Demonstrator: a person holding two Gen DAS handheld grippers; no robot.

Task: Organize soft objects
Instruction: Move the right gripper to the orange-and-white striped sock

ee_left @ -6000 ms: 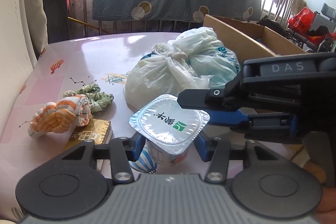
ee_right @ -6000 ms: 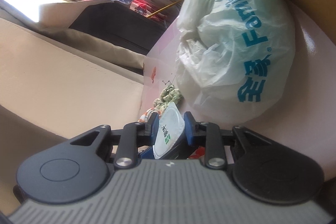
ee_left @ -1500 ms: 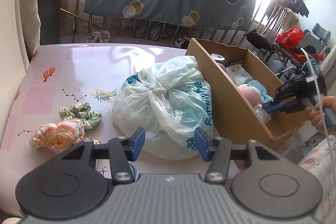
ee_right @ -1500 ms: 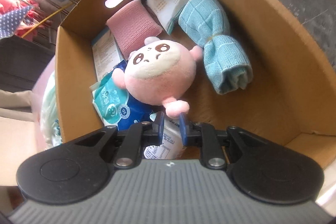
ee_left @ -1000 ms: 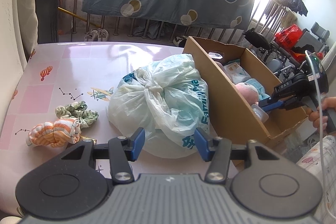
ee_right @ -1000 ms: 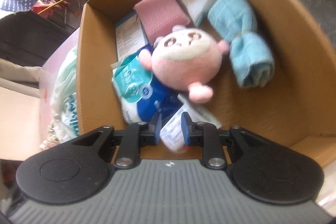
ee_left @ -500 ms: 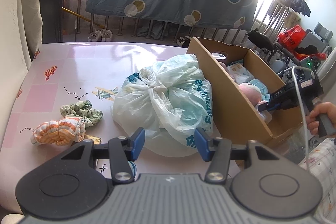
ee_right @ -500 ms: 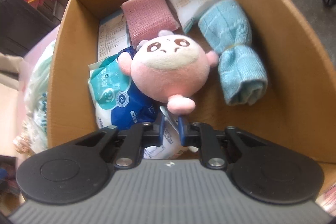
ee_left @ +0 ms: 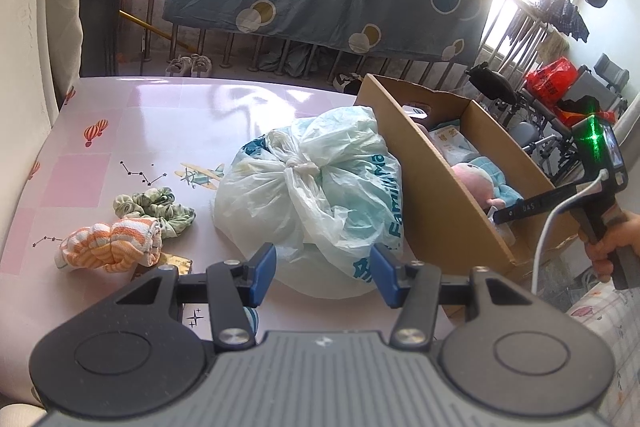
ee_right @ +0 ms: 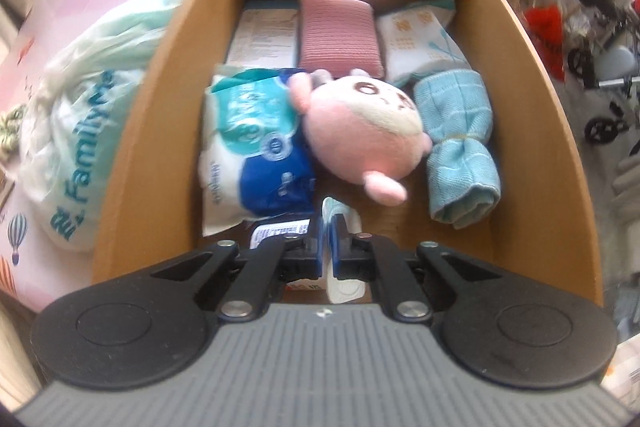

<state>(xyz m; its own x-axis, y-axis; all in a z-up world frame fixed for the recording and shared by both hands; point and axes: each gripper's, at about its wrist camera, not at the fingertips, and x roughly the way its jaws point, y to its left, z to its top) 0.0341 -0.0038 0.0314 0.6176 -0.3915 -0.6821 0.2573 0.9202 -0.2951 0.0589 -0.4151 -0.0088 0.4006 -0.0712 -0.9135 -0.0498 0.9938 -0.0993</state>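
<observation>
Right gripper is pressed together over the box, empty, the cup lying just beneath it beside the plush. Left gripper hangs spread, empty, above the bag; the scrunchie and orange cloth lie left on the table.

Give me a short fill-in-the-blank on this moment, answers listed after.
1. The pink plush lies inside the ____ box.
2. The tied plastic bag sits on the table, outside the box, against its ____.
3. The rolled towel beside the plush is ____ in colour.
4. The scrunchie rests on the ____.

Missing words: cardboard; wall; blue; table
</observation>
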